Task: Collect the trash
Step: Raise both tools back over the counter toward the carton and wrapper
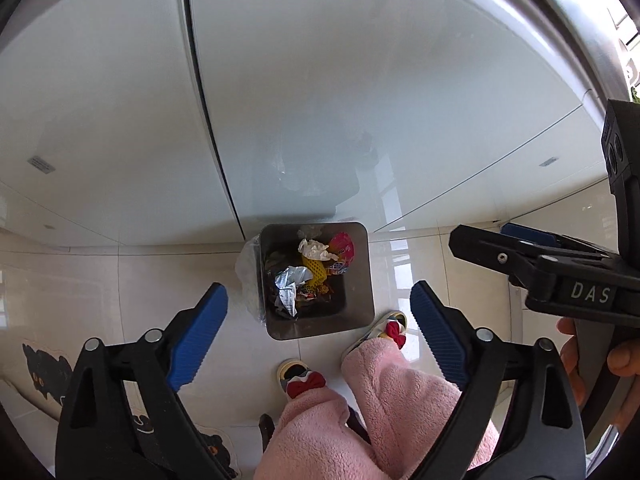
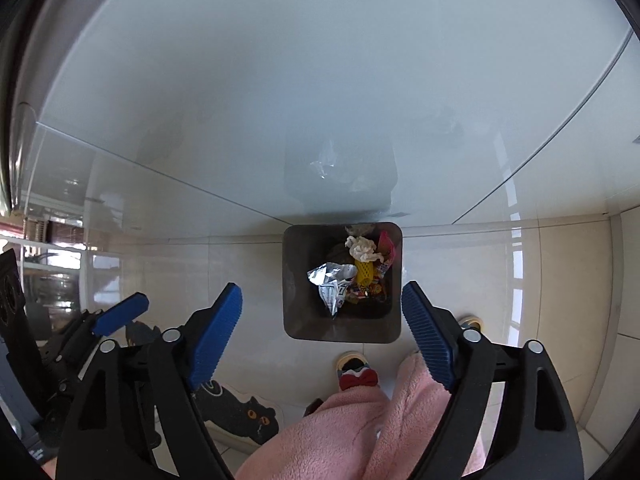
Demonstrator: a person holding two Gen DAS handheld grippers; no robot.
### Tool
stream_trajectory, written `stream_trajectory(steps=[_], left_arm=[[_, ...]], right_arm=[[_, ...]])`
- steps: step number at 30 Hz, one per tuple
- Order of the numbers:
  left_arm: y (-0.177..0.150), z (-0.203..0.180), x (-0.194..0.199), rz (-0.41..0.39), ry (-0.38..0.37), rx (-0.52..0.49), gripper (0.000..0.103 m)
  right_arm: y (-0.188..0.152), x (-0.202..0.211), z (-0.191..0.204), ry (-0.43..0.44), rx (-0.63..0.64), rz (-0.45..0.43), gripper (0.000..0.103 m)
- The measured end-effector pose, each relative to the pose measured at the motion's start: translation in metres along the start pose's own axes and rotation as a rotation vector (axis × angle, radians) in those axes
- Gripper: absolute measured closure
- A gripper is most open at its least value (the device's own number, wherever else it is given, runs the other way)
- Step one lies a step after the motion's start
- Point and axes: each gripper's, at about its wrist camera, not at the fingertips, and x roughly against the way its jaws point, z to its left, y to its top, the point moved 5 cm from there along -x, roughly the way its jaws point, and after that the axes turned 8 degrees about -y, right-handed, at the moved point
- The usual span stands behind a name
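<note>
Above the steel trash bin (image 1: 316, 280), I am holding my left gripper (image 1: 320, 332) and right gripper (image 2: 322, 330) with both sets of jaws standing wide apart and gripping nothing. Inside the bin, crumpled trash (image 2: 352, 276) is lying in a heap: a white tissue, a yellow foam net, silver foil and bright wrappers. Just beside the bin, on the near side, my slippers (image 1: 306, 378) are resting on the tiled floor (image 1: 100, 280), with a white cabinet (image 1: 360, 100) behind the bin. Judging by the empty jaws and the filled bin, this drop is looking finished; whether more litter is waiting elsewhere, I cannot tell.
</note>
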Motion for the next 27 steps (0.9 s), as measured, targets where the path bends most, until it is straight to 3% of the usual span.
stream_trajectory(steps=[2,10,17,21,27], left_arm=[[0.005,-0.005,0.021,-0.014,-0.007,-0.012,0.012],[0.041,-0.034,0.107,-0.129,-0.044,-0.040,0.011],[0.103,-0.064,0.174,-0.264,-0.050,-0.105,0.011],[0.140,-0.080,0.193,-0.317,-0.038,-0.122,0.011],[0.191,-0.094,0.199,-0.367,-0.027,-0.143,0.011]], right_arm=[[0.000,0.025,-0.003,-0.022,0.017,-0.026,0.004],[0.014,0.140,-0.010,-0.049,0.049,-0.183,0.003],[0.062,0.236,-0.025,-0.055,0.005,-0.393,0.003],[0.095,0.264,-0.032,-0.062,-0.015,-0.473,0.003],[0.142,0.278,-0.040,-0.062,-0.005,-0.505,0.003]])
